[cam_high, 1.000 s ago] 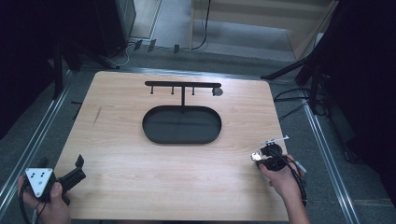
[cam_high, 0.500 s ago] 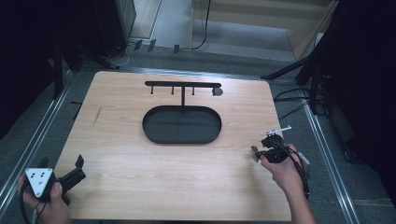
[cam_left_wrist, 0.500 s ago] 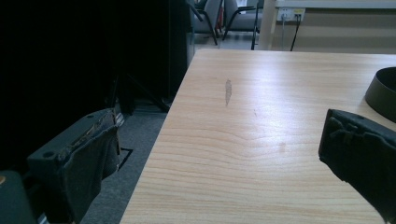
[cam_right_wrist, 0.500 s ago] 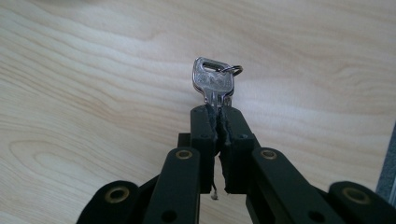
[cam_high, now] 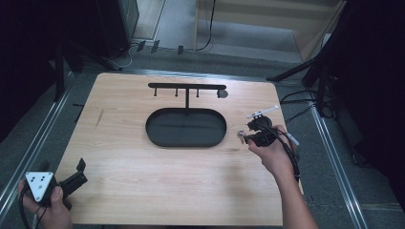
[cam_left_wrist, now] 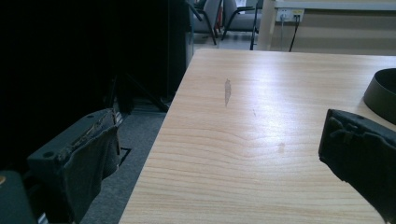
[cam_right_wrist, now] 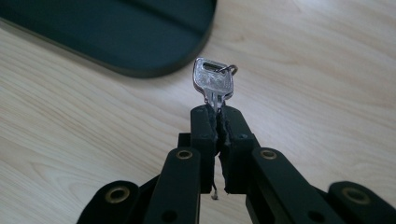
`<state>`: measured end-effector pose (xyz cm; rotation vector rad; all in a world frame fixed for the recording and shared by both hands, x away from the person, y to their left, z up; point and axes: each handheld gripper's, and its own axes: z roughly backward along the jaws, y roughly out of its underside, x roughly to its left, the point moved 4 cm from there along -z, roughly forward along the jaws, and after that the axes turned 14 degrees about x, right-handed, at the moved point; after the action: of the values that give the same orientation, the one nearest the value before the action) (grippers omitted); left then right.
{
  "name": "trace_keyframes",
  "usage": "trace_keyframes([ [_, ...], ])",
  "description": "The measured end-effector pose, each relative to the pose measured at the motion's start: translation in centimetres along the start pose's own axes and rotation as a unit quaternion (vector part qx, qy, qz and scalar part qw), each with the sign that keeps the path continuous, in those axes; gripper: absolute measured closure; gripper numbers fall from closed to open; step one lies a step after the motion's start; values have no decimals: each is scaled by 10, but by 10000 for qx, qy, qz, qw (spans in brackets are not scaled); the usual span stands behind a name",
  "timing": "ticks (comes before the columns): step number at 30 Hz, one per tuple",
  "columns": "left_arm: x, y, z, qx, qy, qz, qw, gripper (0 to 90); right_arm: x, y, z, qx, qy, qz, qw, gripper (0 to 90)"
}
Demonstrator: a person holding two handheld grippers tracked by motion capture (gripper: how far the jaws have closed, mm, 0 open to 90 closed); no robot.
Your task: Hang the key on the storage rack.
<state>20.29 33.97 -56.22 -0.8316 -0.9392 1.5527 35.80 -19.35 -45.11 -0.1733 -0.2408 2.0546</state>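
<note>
R claw [cam_high: 244, 137] w/ key [cam_right_wrist: 213, 83], nearer tray [cam_high: 186, 141]

Oval tray [cam_high: 186, 127] mid-table [cam_high: 143, 191], hook rack [cam_high: 186, 87] behind it, key [cam_right_wrist: 213, 84] right of tray

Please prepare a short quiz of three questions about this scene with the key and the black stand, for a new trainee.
1. True or false: the right gripper is shut on the key.
2. Which part of the key sticks out beyond the jaws? A) the blade B) the head with its small ring C) nothing
3. What stands on the table behind the black oval tray?

Key
1. True: the pads pinch the key between them.
2. B: in the right gripper view the head points away from the jaws, with the ring at its top.
3. A black rack: a post from the tray carries a bar with short pegs. The left gripper is open near the table's near left corner.
</note>
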Motion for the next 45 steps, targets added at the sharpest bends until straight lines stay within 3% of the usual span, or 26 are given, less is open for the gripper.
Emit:
trace_keyframes([
  [11, 0, 0, -1, 31, 9, -13, 10000, 0, 21, -41, 23, -167, -94, 213, 9996, 852],
  [13, 0, 0, -1, 50, 18, -17, 10000, 0, 29, -53, 30, -178, -90, 346, 9992, 852],
  [24, 0, 0, -1, 48, 24, -18, 10000, 0, 49, -87, 49, -327, -88, 557, 9979, 853],
  [34, 0, 0, -1, 55, 36, 13, 10000, 0, 50, -107, 59, -514, -69, 511, 9974, 853],
  [45, 1, 0, -1, 75, 49, 12, 10000, 0, 43, -112, 60, -494, 39, 502, 9975, 852],
])
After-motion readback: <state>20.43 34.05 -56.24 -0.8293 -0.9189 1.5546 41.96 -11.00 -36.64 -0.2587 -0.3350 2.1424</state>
